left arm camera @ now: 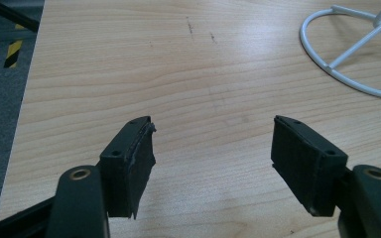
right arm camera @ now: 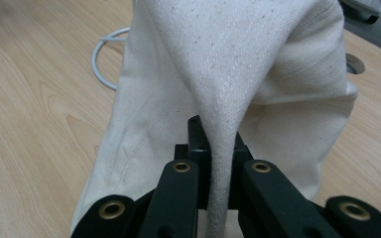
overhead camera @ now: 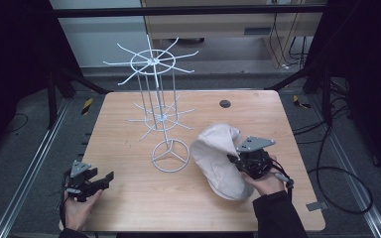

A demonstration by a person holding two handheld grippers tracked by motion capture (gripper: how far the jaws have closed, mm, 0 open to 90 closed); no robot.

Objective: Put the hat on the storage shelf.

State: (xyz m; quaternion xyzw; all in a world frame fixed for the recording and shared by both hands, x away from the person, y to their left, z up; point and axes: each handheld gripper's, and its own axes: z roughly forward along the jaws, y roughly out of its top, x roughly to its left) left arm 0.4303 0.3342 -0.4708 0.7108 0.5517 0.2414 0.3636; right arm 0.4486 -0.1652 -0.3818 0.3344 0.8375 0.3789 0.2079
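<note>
I am holding the right gripper (overhead camera: 234, 159) clamped on a fold of the cream cloth hat (overhead camera: 217, 158). In the right gripper view both black jaws are pressing a narrow ridge of the fabric (right arm camera: 218, 148) between them, and the rest of the cloth is billowing up and away from the pads. From the high view, the hat is sitting on the right half of the wooden table (overhead camera: 129, 198), just right of the white wire rack (overhead camera: 161, 119). Its lower edge is looking as if it is resting on the tabletop near my right hand (overhead camera: 265, 181), while its upper part is standing bunched up at the gripper. I cannot tell whether the hat is touching the rack's ring base (overhead camera: 170, 155); the two are lying very close.

I am keeping the left gripper (overhead camera: 101, 181) low over the near left corner of the table, well apart from the hat. Its jaws are standing wide apart with bare wood between them; the pad of one finger (left arm camera: 136, 163) is showing a frayed edge. In the left gripper view the ring base (left arm camera: 347, 54) is appearing at the upper right.

A small dark round spot (overhead camera: 224, 103) is sitting near the table's far edge.
</note>
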